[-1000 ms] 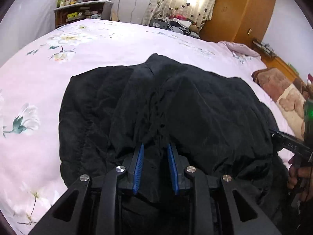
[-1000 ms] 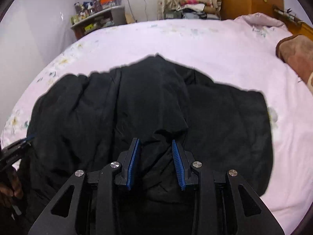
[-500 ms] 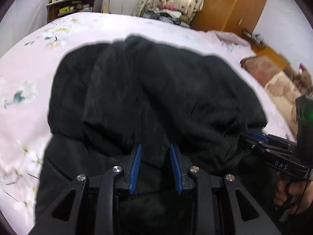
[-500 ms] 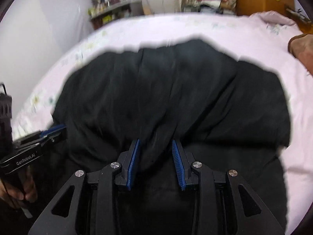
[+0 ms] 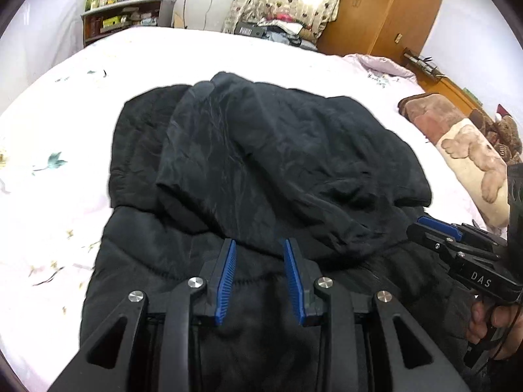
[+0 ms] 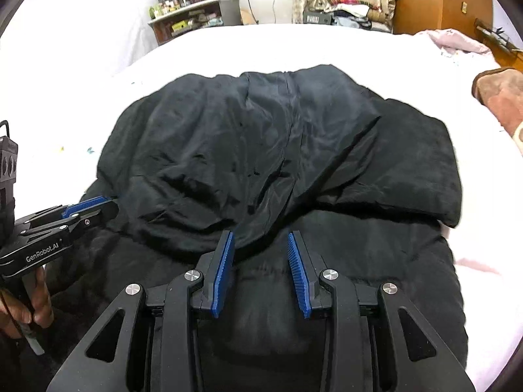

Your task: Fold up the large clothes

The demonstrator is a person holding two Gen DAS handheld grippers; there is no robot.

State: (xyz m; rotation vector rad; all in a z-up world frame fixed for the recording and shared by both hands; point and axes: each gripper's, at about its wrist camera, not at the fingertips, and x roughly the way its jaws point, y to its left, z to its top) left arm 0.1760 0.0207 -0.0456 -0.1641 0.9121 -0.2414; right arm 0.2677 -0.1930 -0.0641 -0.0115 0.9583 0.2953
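A large black jacket [image 5: 294, 150] lies on the bed, folded over itself. Its shiny upper layer [image 6: 278, 143] rests on a quilted lower layer [image 6: 376, 261]. My left gripper [image 5: 260, 245] holds the near edge of the upper layer at its fingertips, jaws partly apart around the thick cloth. My right gripper [image 6: 261, 236] pinches the same edge further right, and creases in the cloth run toward its tips. Each gripper appears in the other's view: the right gripper [image 5: 421, 225] at the jacket's right side, the left gripper [image 6: 108, 205] at its left. The lower layer [image 5: 147, 261] shows between both pairs of jaws.
The bed [image 5: 65, 114] has a pale floral sheet. A brown bear-print blanket [image 5: 467, 150] lies at its right edge. Beyond the bed stand a cluttered shelf [image 5: 124, 16] and a wooden wardrobe [image 5: 385, 9]. A hand [image 6: 29, 307] grips the left tool's handle.
Both grippers have drawn the jacket's upper layer toward the near side. The quilted lower layer now shows under the jaws. Each gripper has come further into the other's view.
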